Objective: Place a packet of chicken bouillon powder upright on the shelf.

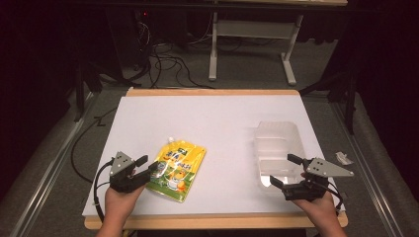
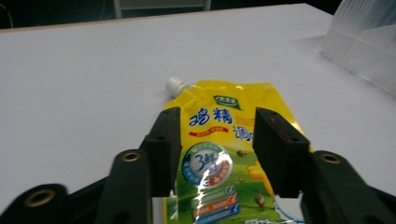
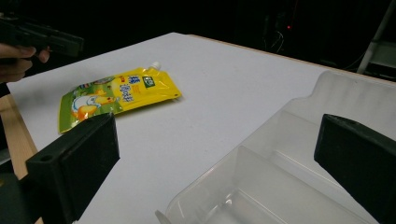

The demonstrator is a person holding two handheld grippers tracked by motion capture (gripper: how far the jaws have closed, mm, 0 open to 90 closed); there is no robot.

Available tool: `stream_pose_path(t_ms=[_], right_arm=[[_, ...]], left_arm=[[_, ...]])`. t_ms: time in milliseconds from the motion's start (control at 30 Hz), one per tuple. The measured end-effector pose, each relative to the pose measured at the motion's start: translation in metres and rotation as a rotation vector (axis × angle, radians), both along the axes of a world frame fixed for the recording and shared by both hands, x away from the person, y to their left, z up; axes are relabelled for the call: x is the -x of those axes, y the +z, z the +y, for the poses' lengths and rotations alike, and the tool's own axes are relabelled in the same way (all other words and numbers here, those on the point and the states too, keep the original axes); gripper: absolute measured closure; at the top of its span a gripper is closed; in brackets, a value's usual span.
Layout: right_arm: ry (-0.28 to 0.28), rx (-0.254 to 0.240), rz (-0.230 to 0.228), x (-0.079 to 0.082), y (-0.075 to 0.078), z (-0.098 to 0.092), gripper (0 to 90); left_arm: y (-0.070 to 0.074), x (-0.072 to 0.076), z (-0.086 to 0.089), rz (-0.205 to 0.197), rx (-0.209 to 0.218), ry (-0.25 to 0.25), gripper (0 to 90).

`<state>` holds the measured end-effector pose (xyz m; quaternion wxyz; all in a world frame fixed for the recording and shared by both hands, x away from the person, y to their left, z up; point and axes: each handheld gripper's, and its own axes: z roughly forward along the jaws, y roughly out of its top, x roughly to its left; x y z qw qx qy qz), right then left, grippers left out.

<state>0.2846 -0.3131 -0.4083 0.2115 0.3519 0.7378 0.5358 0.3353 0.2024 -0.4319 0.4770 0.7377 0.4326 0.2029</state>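
Observation:
A yellow spouted pouch (image 1: 177,170) with green and blue print lies flat on the white table at the front left, its white cap pointing away. My left gripper (image 1: 148,167) is at the pouch's near-left corner. In the left gripper view the pouch (image 2: 219,154) lies under and between the half-spread jaws of that gripper (image 2: 217,114), and the pads do not pinch it. My right gripper (image 1: 280,169) stands wide open at the near end of a clear plastic container (image 1: 276,143). Its jaws (image 3: 219,135) straddle the container's near wall (image 3: 289,154), with nothing held.
The white tabletop (image 1: 212,123) has a wooden edge at front and back. A small crumpled scrap (image 1: 342,158) lies off the table's right edge. Cables and a table frame stand on the floor behind. The left hand and its gripper (image 3: 46,39) show beyond the pouch (image 3: 116,95).

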Motion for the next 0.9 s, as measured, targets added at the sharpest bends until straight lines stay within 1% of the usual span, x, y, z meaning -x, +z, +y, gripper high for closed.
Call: stream_pose_path(t_ms=[33,67,100,133,167,200,233,267,300,333,367,400,433,467,500,533,567,600,733,800,833,867,900], right_arm=[[0.001,0.001,-0.002,0.000,0.000,0.000,0.1],[0.001,0.001,-0.002,0.000,0.000,0.000,0.1],[0.000,0.000,-0.003,0.000,0.000,0.000,0.1],[0.000,0.000,-0.003,0.000,0.000,0.000,0.1],[0.002,-0.001,-0.005,0.000,0.000,0.000,0.1],[0.002,-0.001,-0.005,0.000,0.000,0.000,0.1],[0.004,0.001,-0.008,0.000,0.000,-0.001,0.2],[0.004,0.001,-0.008,0.000,0.000,-0.001,0.2],[0.005,-0.005,-0.006,0.001,0.000,-0.001,0.2],[0.005,-0.005,-0.006,0.001,0.000,-0.001,0.2],[0.004,-0.006,-0.004,0.001,0.000,-0.001,0.2],[0.007,-0.004,-0.005,0.001,0.000,-0.001,0.3],[0.008,-0.004,-0.007,0.001,0.000,-0.001,0.3],[0.009,-0.004,-0.007,0.001,0.000,-0.001,0.3],[0.010,-0.003,-0.007,0.001,0.000,-0.001,0.3],[0.010,-0.003,-0.007,0.001,0.000,-0.001,0.3],[0.010,-0.003,-0.008,0.001,0.000,-0.001,0.3],[0.010,-0.002,-0.008,0.001,0.000,-0.001,0.4],[0.010,-0.005,-0.008,0.002,0.001,-0.001,0.7],[0.010,-0.008,-0.006,0.002,0.001,-0.001,0.9],[0.012,-0.005,-0.008,0.002,0.000,-0.001,1.0],[0.014,-0.006,-0.009,0.002,0.000,-0.001,1.0],[0.012,-0.006,-0.007,0.002,0.000,-0.001,1.1]], left_arm=[[-0.003,-0.002,0.002,0.017,-0.018,0.014,63.5],[-0.004,-0.003,0.003,0.026,-0.028,0.022,63.5],[-0.009,-0.006,0.005,0.053,-0.060,0.047,72.8],[-0.009,-0.006,0.005,0.053,-0.060,0.047,77.0],[-0.011,-0.008,0.006,0.066,-0.072,0.062,83.1],[-0.014,-0.010,0.008,0.088,-0.090,0.077,83.1],[-0.019,-0.014,0.010,0.126,-0.124,0.094,90.0],[-0.019,-0.014,0.010,0.126,-0.124,0.094,90.0],[-0.025,-0.017,0.011,0.160,-0.155,0.109,90.0],[-0.025,-0.017,0.011,0.160,-0.155,0.109,90.0],[-0.031,-0.020,0.010,0.199,-0.199,0.113,90.0],[-0.031,-0.020,0.010,0.199,-0.199,0.113,90.0],[-0.036,-0.021,0.009,0.228,-0.228,0.112,90.0],[-0.036,-0.021,0.009,0.228,-0.228,0.112,90.0],[-0.038,-0.021,0.008,0.250,-0.241,0.103,90.0],[-0.038,-0.021,0.008,0.250,-0.241,0.103,90.0],[-0.040,-0.021,0.006,0.264,-0.250,0.092,90.0],[-0.041,-0.020,0.005,0.257,-0.254,0.093,90.0],[-0.041,-0.019,0.007,0.269,-0.232,0.083,90.0],[-0.041,-0.018,0.007,0.275,-0.222,0.061,90.0],[-0.041,-0.016,0.005,0.282,-0.214,0.031,90.0],[-0.041,-0.016,0.005,0.282,-0.214,0.031,90.0],[-0.040,-0.013,0.000,0.290,-0.212,-0.011,90.0]])
